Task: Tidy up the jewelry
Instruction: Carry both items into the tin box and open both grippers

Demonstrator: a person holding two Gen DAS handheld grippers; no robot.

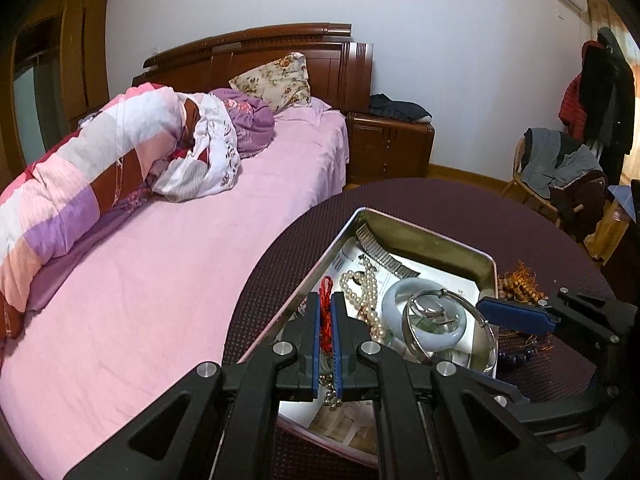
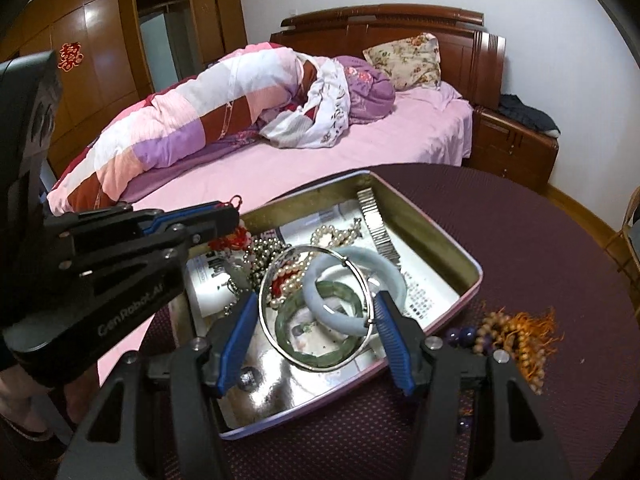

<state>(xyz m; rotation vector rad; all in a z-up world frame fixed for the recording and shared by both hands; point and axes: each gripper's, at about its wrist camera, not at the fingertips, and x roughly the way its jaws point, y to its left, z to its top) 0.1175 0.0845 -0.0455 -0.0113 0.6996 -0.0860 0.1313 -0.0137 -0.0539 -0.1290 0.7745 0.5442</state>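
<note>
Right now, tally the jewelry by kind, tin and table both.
Bangles: 3, silver wire bangle, pale jade bangle, green jade bangle
Pearl strands: 1
Metal bead chains: 1
Metal watch bands: 1
Red cord pieces: 1, held by left gripper
Bead strands outside the tin: 2, wooden tasselled, purple
Total: 9

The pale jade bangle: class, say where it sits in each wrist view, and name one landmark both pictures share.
Left wrist view: pale jade bangle lies in the tin, lower right of centre, behind the silver hoop.
Right wrist view: it lies at centre, between the open right gripper's fingers.
Shared landmark: floral pillow at the headboard.
</note>
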